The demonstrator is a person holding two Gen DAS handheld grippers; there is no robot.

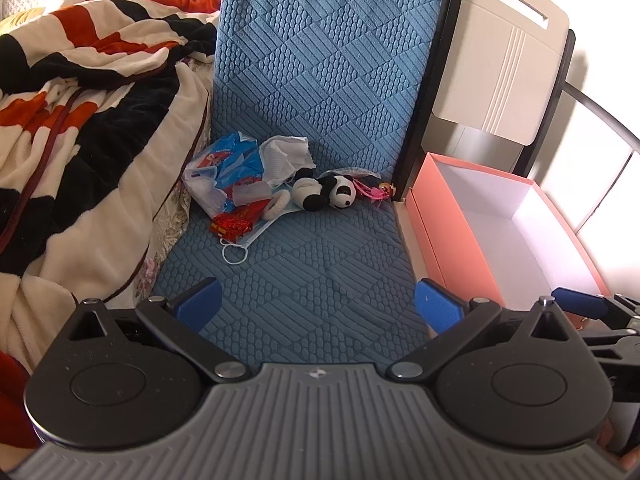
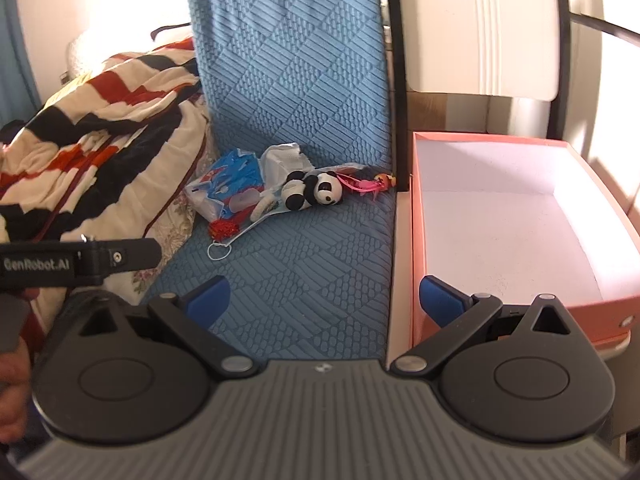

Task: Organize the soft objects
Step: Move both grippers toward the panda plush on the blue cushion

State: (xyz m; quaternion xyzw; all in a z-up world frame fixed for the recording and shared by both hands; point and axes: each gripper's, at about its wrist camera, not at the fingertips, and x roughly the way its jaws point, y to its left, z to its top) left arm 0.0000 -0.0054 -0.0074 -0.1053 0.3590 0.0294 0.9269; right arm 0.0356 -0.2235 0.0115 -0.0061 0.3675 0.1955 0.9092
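Two grippers hover low over a blue quilted cushion (image 1: 320, 256), both with their blue pads spread wide and nothing between them. The left gripper (image 1: 318, 306) points straight along the seat toward the heap at the back; the right gripper (image 2: 325, 300) points the same way from a spot nearer the box, its right pad overlapping the near corner of the pink box (image 2: 418, 208) in the right wrist view. A small pile of soft things lies at the far end of the seat, where it meets the upright backrest. The panda plush (image 1: 326, 192) lies on its side with its long axis running across the seat, head toward the box side and body toward the blanket side, face turned to the cameras. Just left of it sit crumpled white tissue (image 1: 286, 158), a blue and white plastic bag (image 1: 222, 168), a red foil packet (image 1: 232, 226) and a light blue face mask (image 1: 256, 234) whose white ear loop trails toward the grippers. A pink tasselled trinket (image 1: 374, 192) lies just right of the panda's head. The pink box stands open beside the cushion on its right, long axis running away from the cameras, white inside. A red, black and cream blanket (image 1: 80, 120) is heaped on the left.
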